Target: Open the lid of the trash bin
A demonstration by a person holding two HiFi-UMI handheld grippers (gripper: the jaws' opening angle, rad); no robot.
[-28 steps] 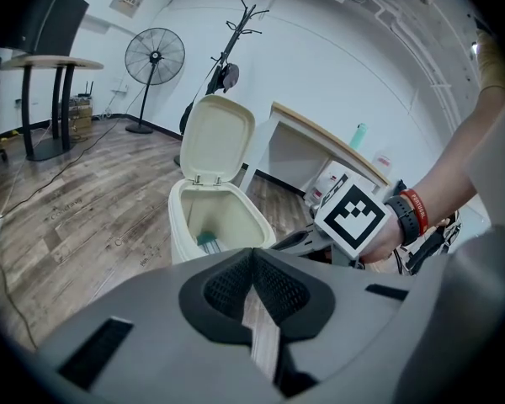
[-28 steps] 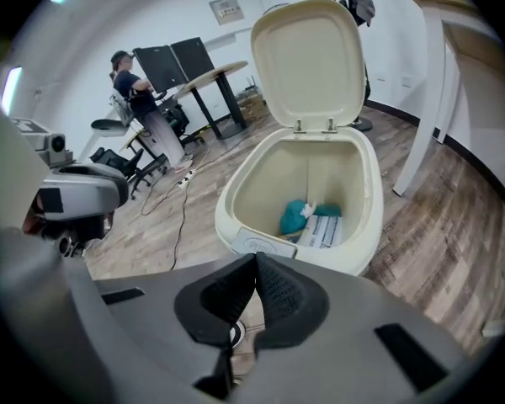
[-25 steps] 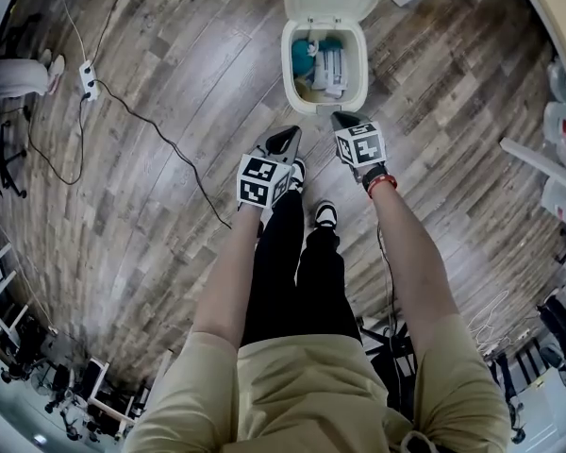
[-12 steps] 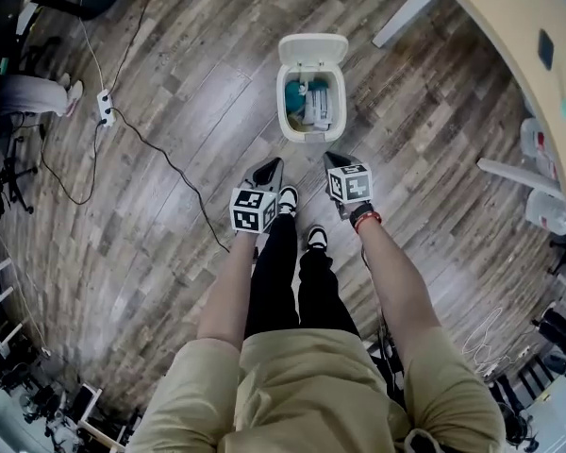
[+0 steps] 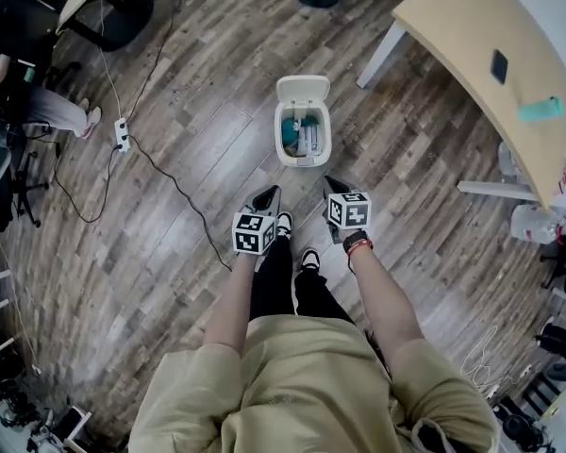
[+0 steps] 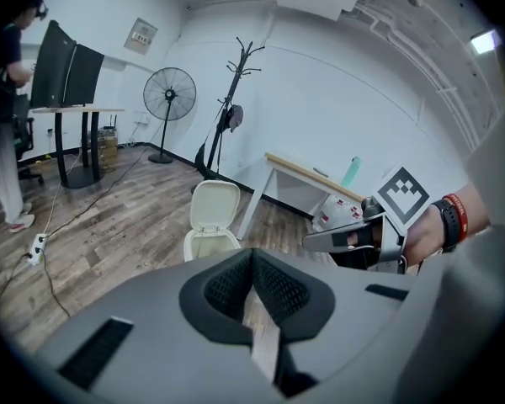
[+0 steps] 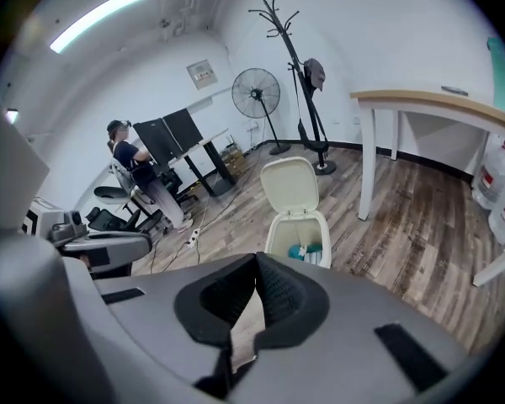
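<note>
Facing a lid-up white plastic trash bin (image 5: pixel 303 161), both forearms reach forward. Jaws of left gripper (image 5: pixel 267 194) and right gripper (image 5: pixel 332 185) press together, empty.

The right gripper (image 7: pixel 254 259) has its dark ribbed jaws closed together, with nothing between them. Beyond them a cream plastic trash bin (image 7: pixel 273 238) stands on the wood-plank floor (image 7: pixel 404 217), its flat lid (image 7: pixel 290 185) raised upright.

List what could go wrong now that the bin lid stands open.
1. The lid stands upright, left tool and right tool both clear of it; it might fall shut.
2. A cable trails across the floor near the left shoe; a step sideways risks a trip.
</note>
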